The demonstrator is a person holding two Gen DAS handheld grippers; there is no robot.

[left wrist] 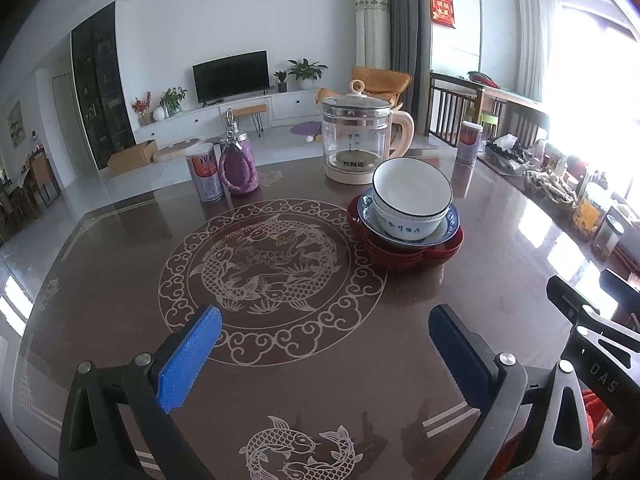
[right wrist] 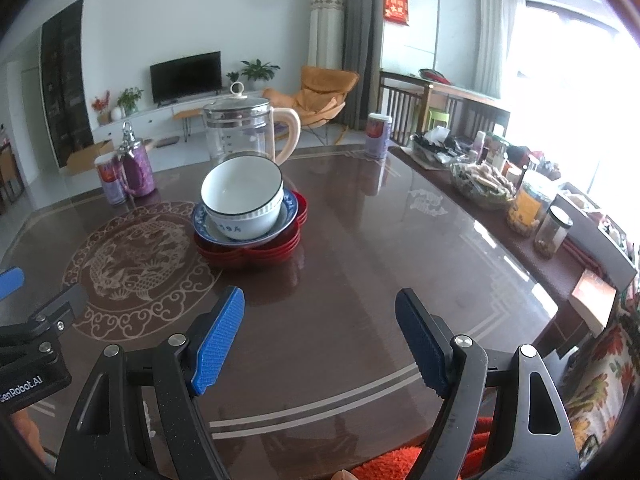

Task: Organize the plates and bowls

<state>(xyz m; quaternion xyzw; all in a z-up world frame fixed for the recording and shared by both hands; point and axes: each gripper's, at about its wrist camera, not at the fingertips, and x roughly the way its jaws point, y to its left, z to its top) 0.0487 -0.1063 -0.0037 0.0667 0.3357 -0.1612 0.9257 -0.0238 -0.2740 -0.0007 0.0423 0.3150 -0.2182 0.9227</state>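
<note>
We judge the stacking done: bowls (left wrist: 412,196) nest on red plates (left wrist: 404,254) at centre-right of the table (left wrist: 120,280) — both grippers, left gripper (left wrist: 326,354) and right gripper (right wrist: 320,338), empty, fingers apart. Next, perhaps only a check.

My right gripper (right wrist: 320,338) hangs wide open over the brown table (right wrist: 360,240), nothing between its blue pads (right wrist: 218,344). At eleven o'clock I see a white bowl (right wrist: 242,190) nested in a second bowl (right wrist: 236,230) on a blue plate (right wrist: 200,224), all atop stacked red dishes (right wrist: 256,254). A glass kettle (right wrist: 240,130) stands just behind. My left gripper (right wrist: 28,320) shows at nine o'clock
</note>
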